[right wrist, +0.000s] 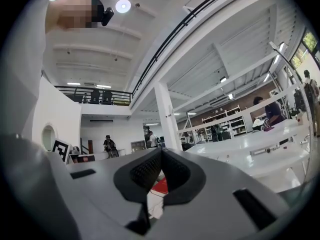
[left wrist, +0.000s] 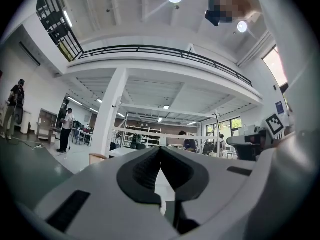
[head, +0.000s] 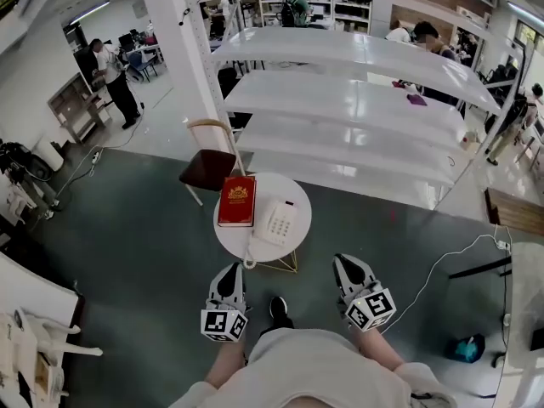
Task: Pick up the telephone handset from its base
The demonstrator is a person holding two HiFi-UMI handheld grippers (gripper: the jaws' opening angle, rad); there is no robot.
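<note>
The phone (head: 279,222) sits on a small round table (head: 293,195), in front of the person. The handset (head: 271,220) lies on its base, so nothing is picked up yet. A red book (head: 237,201) lies right beside the phone, on its left. A curly cord (head: 249,258) hangs off the table edge.

The left gripper (head: 231,272) and the right gripper (head: 346,264) are both near the table but not touching it. Both point flat, toward the table. Each one has its jaws pressed together, with nothing between them.

To do this step well, I think one gripper has to open wide first, before it gets close. The right one looks like the better pick, since the book is not in its way. It should come in over the handset and close on its thin middle part. Then it should lift straight up and slowly, so the cord does not drag the base along. The table looks light, so a bump could push it.
</note>
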